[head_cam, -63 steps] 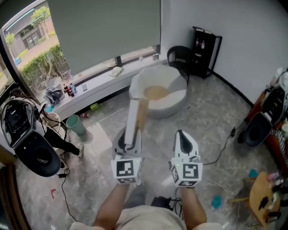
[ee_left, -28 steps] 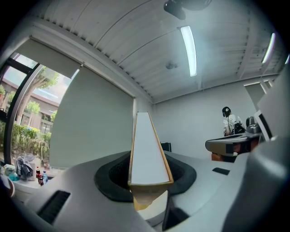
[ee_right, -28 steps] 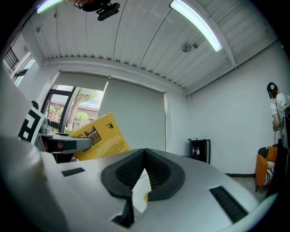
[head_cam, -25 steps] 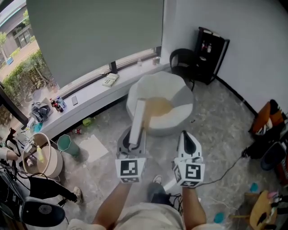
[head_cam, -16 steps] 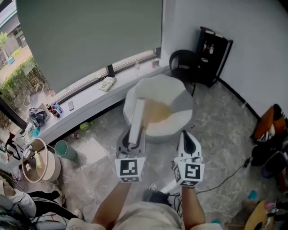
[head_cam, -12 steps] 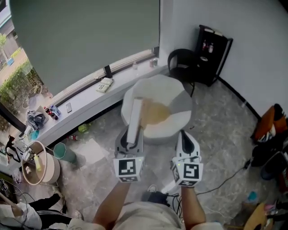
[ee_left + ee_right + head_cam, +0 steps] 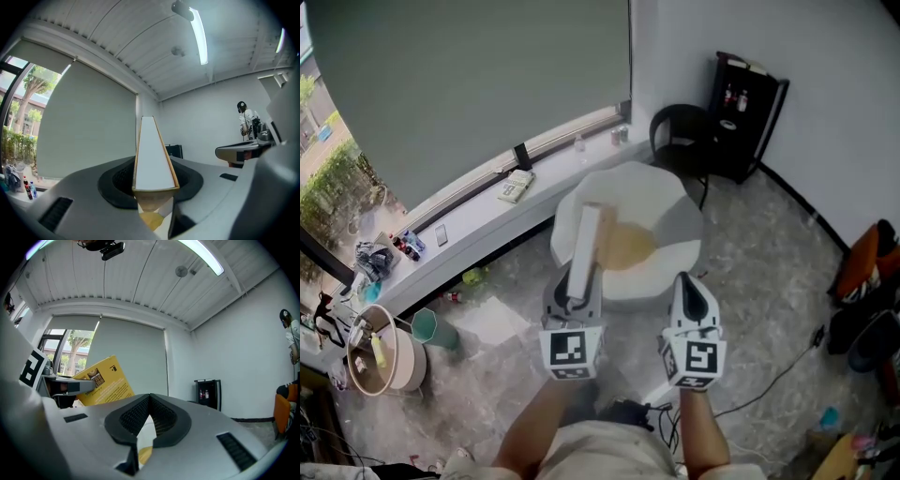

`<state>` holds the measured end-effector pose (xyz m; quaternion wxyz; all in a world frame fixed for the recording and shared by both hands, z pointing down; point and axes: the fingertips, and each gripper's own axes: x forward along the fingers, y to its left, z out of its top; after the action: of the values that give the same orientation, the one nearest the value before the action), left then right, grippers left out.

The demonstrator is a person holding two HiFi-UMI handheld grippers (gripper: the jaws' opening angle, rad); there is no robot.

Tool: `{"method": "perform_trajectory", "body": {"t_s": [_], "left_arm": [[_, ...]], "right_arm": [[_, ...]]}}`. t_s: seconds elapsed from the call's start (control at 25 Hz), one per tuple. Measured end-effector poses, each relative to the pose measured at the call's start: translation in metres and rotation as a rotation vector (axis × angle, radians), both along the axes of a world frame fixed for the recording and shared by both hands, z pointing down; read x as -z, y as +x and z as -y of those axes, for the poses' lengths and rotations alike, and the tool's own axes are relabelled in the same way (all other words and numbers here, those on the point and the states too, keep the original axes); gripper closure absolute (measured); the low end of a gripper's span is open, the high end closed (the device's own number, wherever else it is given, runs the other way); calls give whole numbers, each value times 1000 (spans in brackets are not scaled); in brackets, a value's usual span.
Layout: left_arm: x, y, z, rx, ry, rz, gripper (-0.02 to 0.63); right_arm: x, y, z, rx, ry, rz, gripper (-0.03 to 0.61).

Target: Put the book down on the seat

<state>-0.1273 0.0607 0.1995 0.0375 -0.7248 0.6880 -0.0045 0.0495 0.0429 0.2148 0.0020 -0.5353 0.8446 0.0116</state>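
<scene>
My left gripper is shut on a thin book with a yellow cover, held upright on its edge in front of me. In the left gripper view the book's white page edge rises from between the jaws of the left gripper. The seat, a round white armchair with a tan cushion, stands on the floor just beyond the book. My right gripper is shut and holds nothing, level with the left one. In the right gripper view the yellow cover shows left of the right gripper.
A black chair and a black shelf unit stand behind the seat by the white wall. A long window ledge carries a booklet. A green bin and a basket are at left, bags at right.
The view has drifted as the person moved; the seat sits slightly closer under the grippers. Both grippers keep the same pose, and the left still holds the book upright.
</scene>
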Motion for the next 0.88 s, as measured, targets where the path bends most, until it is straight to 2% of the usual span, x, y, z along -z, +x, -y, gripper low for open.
{"method": "perform_trajectory", "body": {"t_s": [0.4,0.88], "left_arm": [[-22,-26,84,-13,-2,-23,466],[-52,-72,254,-72,-59,-48,466]], "right_arm": [[-22,-24,83,-19,-16,-32,577],[-40,-63,240,-86,-59,-69,577]]}}
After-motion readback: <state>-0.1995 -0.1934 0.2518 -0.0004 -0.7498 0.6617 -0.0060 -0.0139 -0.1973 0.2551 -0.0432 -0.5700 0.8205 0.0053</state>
